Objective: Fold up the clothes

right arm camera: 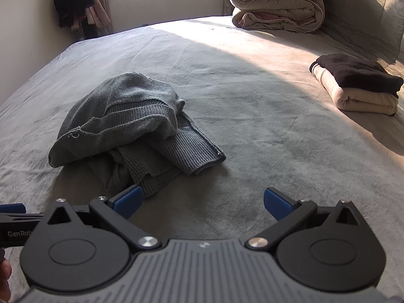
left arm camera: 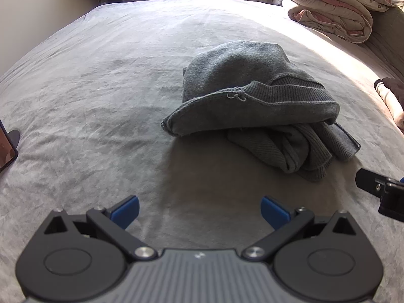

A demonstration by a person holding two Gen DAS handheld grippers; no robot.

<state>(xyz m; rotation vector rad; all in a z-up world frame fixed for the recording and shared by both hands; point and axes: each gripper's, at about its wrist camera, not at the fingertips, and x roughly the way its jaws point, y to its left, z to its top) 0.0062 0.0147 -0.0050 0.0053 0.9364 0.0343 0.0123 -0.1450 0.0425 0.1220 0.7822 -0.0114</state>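
Left gripper (left arm camera: 199,210) and right gripper (right arm camera: 202,202): both jaws spread wide, empty, low over grey bed sheet (right arm camera: 252,131). Just ahead, crumpled grey sweater (right arm camera: 131,126) in a heap mid-bed. Farther right, folded clothes stack (right arm camera: 358,85); rolled duvet (right arm camera: 277,7) at far end.

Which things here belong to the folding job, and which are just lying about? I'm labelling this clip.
Job: crumpled grey sweater, left gripper, right gripper.

Lying about: folded clothes stack, rolled duvet, hanging clothes, bed.
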